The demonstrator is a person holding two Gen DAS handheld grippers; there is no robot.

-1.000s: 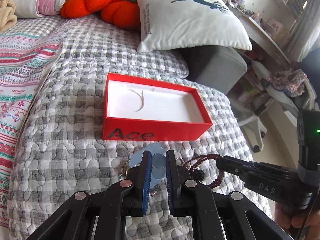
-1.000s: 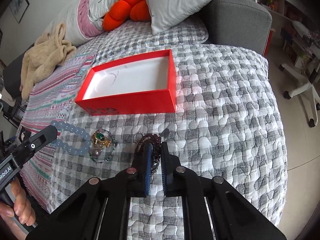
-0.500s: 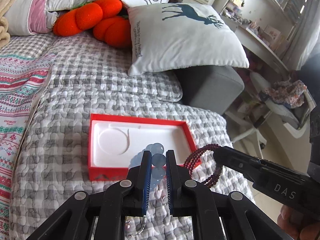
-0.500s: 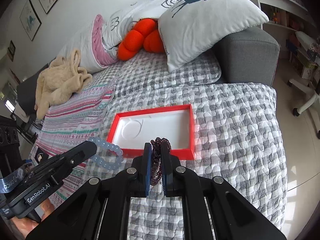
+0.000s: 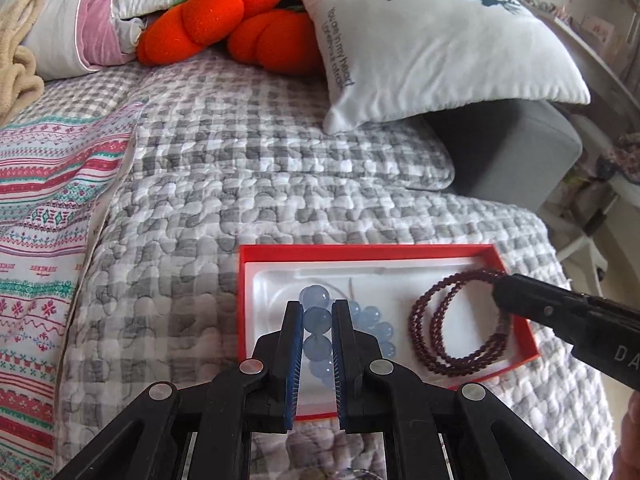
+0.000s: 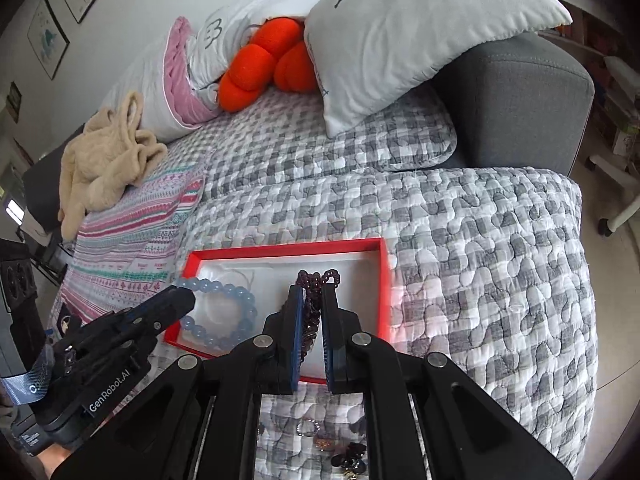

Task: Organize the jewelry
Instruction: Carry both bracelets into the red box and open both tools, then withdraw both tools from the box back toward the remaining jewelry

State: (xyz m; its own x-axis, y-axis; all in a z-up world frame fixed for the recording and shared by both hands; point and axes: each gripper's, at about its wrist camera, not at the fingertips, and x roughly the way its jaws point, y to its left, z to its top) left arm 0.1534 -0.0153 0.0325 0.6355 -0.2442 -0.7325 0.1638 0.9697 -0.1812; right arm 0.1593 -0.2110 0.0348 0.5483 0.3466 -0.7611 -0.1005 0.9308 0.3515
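A red box with a white insert (image 5: 400, 251) (image 6: 280, 254) lies on the grey checked quilt. My left gripper (image 5: 316, 312) is shut on a pale blue bead bracelet (image 5: 370, 322) and holds it over the left half of the box; it also shows in the right wrist view (image 6: 224, 312). My right gripper (image 6: 310, 296) is shut on a dark red bead bracelet (image 6: 316, 280) over the right half of the box; its loops hang there in the left wrist view (image 5: 452, 320).
More small jewelry (image 6: 332, 440) lies on the quilt in front of the box. A deer-print pillow (image 5: 432, 40), orange plush cushions (image 5: 232, 24) and a beige garment (image 6: 104, 152) lie behind. The bed edge drops off at the right (image 6: 588, 280).
Both grippers have lifted their bracelets off the quilt and carried them forward, from in front of the box to above its white insert.
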